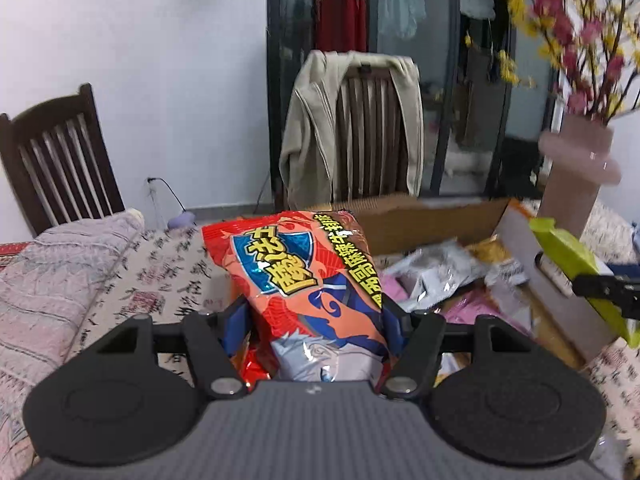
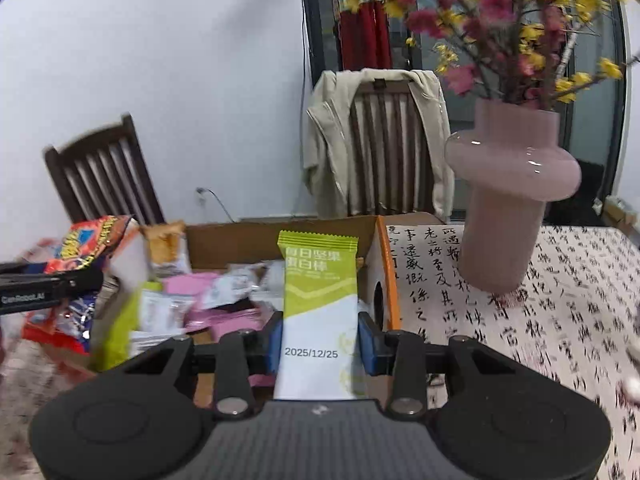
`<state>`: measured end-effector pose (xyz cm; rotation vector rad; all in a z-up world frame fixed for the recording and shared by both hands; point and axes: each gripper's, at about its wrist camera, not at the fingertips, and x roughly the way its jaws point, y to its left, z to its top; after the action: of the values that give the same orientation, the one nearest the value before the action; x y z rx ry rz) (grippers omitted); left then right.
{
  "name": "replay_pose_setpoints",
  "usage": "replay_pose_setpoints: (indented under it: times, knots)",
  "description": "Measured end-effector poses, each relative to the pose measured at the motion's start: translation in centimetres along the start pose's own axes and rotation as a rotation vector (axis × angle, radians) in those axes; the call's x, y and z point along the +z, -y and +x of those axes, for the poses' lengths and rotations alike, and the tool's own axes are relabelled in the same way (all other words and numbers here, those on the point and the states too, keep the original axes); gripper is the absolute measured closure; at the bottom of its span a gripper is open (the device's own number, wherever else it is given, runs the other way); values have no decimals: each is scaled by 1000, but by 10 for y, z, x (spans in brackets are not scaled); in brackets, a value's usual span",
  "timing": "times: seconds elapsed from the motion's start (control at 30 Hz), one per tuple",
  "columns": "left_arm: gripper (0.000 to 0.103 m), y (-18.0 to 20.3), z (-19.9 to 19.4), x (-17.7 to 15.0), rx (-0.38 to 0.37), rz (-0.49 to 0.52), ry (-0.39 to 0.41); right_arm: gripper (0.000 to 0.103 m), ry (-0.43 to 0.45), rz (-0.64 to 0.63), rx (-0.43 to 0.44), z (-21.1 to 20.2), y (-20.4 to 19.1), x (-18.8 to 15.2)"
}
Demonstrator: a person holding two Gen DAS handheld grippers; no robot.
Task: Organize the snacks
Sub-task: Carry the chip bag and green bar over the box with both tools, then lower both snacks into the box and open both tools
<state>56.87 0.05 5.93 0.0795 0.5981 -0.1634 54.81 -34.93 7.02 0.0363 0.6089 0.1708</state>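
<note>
My left gripper (image 1: pixel 314 320) is shut on a puffy red and orange chip bag (image 1: pixel 296 276), held upright above the table's left part, beside the cardboard box (image 1: pixel 424 220). The same chip bag (image 2: pixel 86 248) shows at the left edge of the right wrist view. My right gripper (image 2: pixel 320 340) is shut on a green and white protein bar (image 2: pixel 318 300), upright over the cardboard box (image 2: pixel 280 240). That bar (image 1: pixel 568 252) appears at the right edge of the left wrist view, beyond the box's near wall. Several loose snack packets (image 2: pixel 224 292) lie inside the box.
A pink vase (image 2: pixel 508 196) with red and yellow blossom branches stands on the calligraphy tablecloth (image 2: pixel 540 320) right of the box. A chair draped with a beige jacket (image 1: pixel 352 128) stands behind the table. Another dark wooden chair (image 1: pixel 56 160) is at the left. A quilted cloth (image 1: pixel 52 280) covers the table's left edge.
</note>
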Motion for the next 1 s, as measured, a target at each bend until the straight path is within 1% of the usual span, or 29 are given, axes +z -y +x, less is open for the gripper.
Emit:
replay_pose_setpoints:
  times: [0.07, 0.2, 0.27, 0.3, 0.37, 0.43, 0.5, 0.57, 0.63, 0.77, 0.83, 0.9, 1.0]
  knots:
    - [37, 2, 5, -4, -5, 15, -2, 66, -12, -28, -30, 16, -6, 0]
    - [35, 3, 14, -8, -10, 21, -23, 66, -18, -97, -90, 33, -21, -6]
    - [24, 5, 17, -10, -16, 36, -34, 66, -13, -133, -118, 41, -29, -8]
    - [16, 6, 17, -10, -12, 42, -25, 65, -8, -156, -143, 45, -33, -9]
    - [16, 7, 11, -13, -11, 58, -5, 64, -15, -181, -178, 49, -39, -11]
    - [16, 6, 6, -11, -12, 63, -4, 63, -25, -183, -170, 49, -40, -14]
    - [16, 4, -2, -9, -10, 55, 4, 53, -22, -195, -178, 43, -41, -14]
    - [16, 3, -12, -7, -8, 46, 10, 51, -11, -187, -168, 33, -40, -12]
    - [14, 2, -24, -4, -4, 38, 19, 50, -4, -159, -138, 21, -38, -10]
    - [10, 2, -53, -6, 20, 18, 22, 47, 17, -162, -122, -5, -40, -7]
    - [2, 3, -75, -10, 19, 0, 30, 44, 32, -151, -108, -21, -40, -7]
    - [1, 6, -100, -18, 3, 1, 63, 38, 51, -121, -86, -39, -39, -9]
    - [0, 13, -138, -32, -12, 22, 98, 35, 67, -102, -49, -66, -39, -17]
